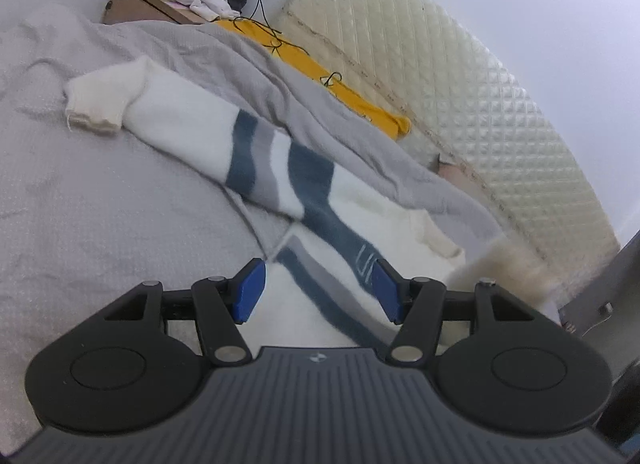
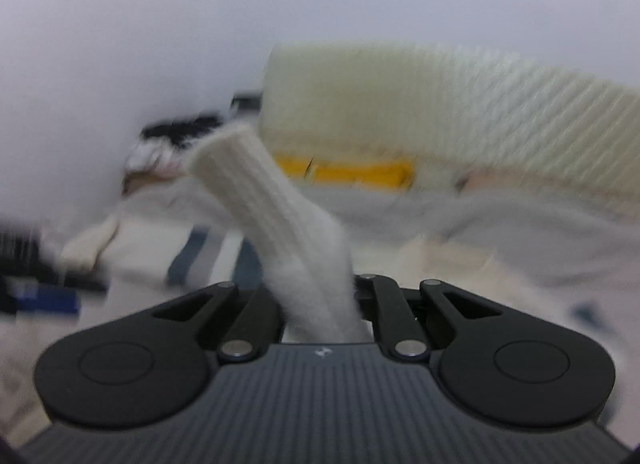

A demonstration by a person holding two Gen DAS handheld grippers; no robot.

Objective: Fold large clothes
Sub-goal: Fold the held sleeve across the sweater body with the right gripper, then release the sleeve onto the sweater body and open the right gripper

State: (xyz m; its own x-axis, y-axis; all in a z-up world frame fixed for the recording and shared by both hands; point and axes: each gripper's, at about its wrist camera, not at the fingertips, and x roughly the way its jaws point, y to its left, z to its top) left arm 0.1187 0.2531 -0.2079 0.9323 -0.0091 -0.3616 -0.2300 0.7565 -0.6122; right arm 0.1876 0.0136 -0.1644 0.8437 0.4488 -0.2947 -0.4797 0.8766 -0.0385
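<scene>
Left wrist view: left tongs standing apart, blue pads bare, nothing between them. Just past and under the tips, a white sweater with blue and grey stripes, spread across a grey bed. One sleeve stretched out toward the upper left, its cream cuff flat on the cover. A second cuff lying to the right, near a blurred cream shape at the right edge. Beside the sweater, a rumpled grey blanket; beyond it a yellow cloth with a black cord across it. Along the far side, a quilted cream headboard. At the far corner, a cardboard box bearing white and black clothes.

Right wrist view: heavily blurred. Right tongs closed tight on a cream ribbed sleeve, fabric bunched between the arms and sticking up and to the left, cuff end uppermost. Behind, striped sweater body on the bed, yellow cloth and headboard smeared. At the left edge, something dark with a blue patch, too blurred to tell.
</scene>
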